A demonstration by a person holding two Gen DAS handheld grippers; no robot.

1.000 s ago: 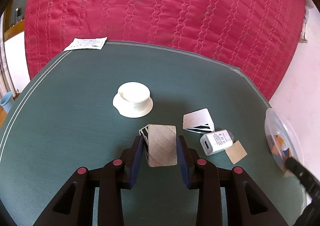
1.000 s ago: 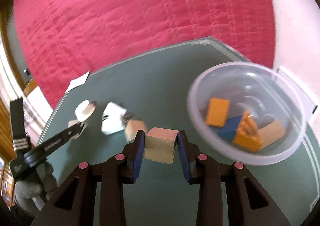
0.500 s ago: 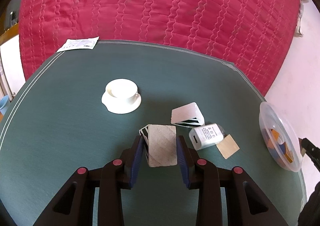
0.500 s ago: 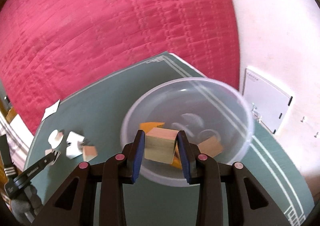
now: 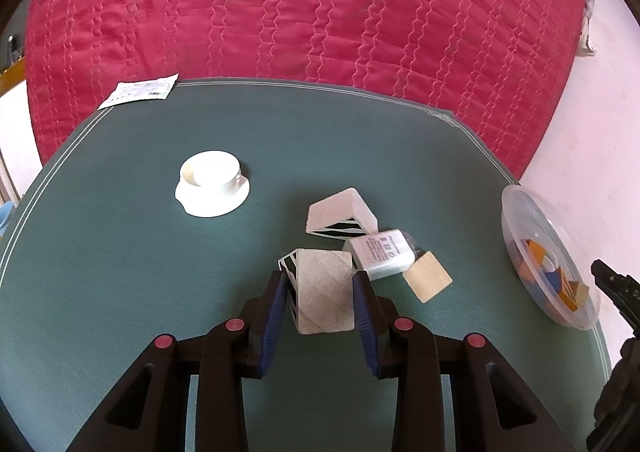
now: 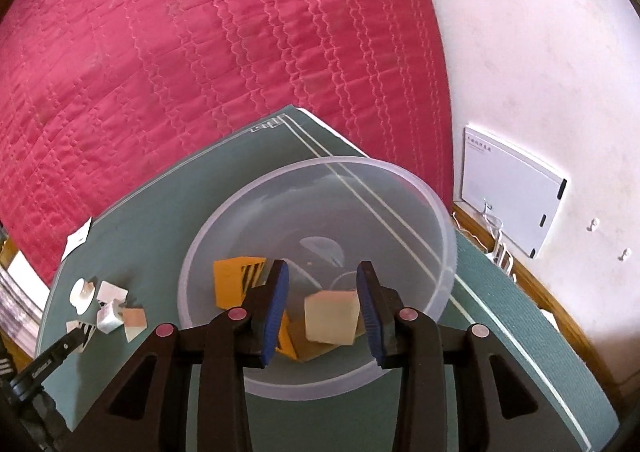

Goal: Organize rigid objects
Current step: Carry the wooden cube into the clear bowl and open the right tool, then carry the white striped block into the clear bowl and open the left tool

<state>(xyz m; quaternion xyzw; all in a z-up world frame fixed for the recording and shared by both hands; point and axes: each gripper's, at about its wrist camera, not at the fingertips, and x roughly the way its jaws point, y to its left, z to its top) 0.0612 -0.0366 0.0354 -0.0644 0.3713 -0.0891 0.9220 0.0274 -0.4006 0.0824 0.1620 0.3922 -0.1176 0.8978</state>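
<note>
My left gripper (image 5: 320,288) is shut on a white block with a pale textured top (image 5: 325,294), low over the green mat (image 5: 120,252). Beside it lie a white wedge (image 5: 342,212), a white charger (image 5: 380,258) and a wooden cube (image 5: 427,281). My right gripper (image 6: 322,292) is open above the clear plastic bowl (image 6: 400,180). A pale wooden block (image 6: 331,316) sits in the bowl between its fingers, apart from both pads, with orange blocks (image 6: 236,280) beside it. The bowl also shows in the left wrist view (image 5: 524,220).
A white round cap (image 5: 212,188) stands left of centre on the mat. A paper leaflet (image 5: 140,94) lies at the mat's far left corner. A red quilted bed (image 5: 320,12) lies behind. A white wall box (image 6: 512,188) is at the right.
My right gripper moved over the bowl, opened and let the pale wooden block go into it. My left gripper kept its hold on the white block and shifted slightly.
</note>
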